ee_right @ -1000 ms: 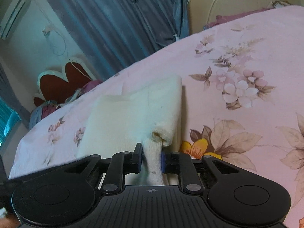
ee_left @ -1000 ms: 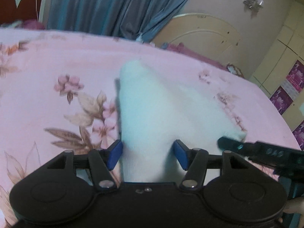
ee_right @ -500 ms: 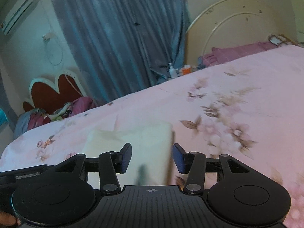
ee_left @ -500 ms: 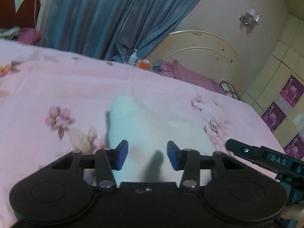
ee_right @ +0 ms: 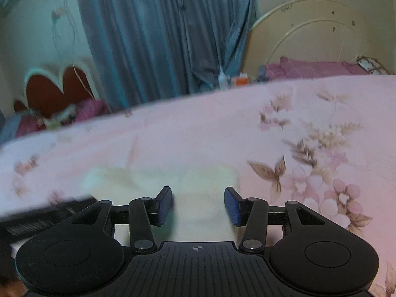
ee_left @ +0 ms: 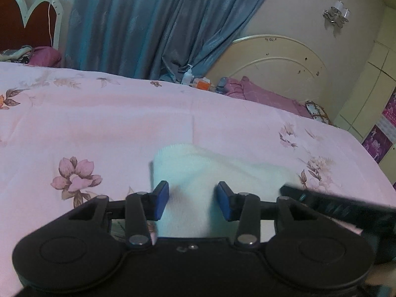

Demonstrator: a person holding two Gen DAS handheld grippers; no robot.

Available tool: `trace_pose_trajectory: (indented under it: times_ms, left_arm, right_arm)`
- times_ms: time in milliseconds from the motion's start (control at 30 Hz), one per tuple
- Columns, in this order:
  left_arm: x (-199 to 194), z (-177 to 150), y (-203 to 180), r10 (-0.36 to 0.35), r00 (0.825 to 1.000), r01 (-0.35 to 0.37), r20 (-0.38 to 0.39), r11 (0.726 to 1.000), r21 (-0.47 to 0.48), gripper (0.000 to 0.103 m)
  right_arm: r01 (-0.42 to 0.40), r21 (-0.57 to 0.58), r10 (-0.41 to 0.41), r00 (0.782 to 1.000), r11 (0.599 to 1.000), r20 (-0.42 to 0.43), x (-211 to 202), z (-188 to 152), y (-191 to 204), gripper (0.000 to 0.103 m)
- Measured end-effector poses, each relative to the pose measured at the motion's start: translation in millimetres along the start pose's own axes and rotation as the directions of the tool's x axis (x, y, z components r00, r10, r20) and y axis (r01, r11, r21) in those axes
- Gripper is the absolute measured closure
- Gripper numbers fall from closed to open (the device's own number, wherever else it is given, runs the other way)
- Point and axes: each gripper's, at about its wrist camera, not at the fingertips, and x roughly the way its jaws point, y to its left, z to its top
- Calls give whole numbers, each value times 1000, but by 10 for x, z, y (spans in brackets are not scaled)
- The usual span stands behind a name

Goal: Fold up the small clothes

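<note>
We hold the left hand-held gripper (ee_left: 193,203) spread wide, empty, over the folded white garment (ee_left: 198,170) lying on the pink floral bedsheet (ee_left: 99,123). Our right hand-held gripper (ee_right: 198,205) is likewise spread, gripping nothing, above that garment.

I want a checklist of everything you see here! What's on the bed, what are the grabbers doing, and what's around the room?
Surface: pink flowered bedsheet, smooth.
Job's things: white cloth lying on the sheet, looks folded; blurry in the right wrist view.
Clutter: white bottle and orange box beyond the bed's far edge.
Grippers: left gripper open, holding nothing; right gripper open, holding nothing.
Cables: thin cord on the red headboard.
Surroundings: blue curtain, cream headboard, purple pillow, wall lamp.
</note>
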Motion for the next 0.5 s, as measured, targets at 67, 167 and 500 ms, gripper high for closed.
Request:
trace_pose_trajectory:
  times_ms: [67,167,500]
  left_arm:
    - [-13,58,13,-2,1000,2,-1,1000,-25,61]
    - [55,124,2,23,1000,-23,10,999,-24,61]
    - [57,133,-1,52,998,-53,-35,998,-17,58]
  right_arm:
    - [-8,25,8,1000,1000,6,12,-39,-85,55]
    - [3,17,-3,1000,1000,21,-3,-26,-72,55]
    - [-31,81,31,1000,996,4,-79,-1,-176,50]
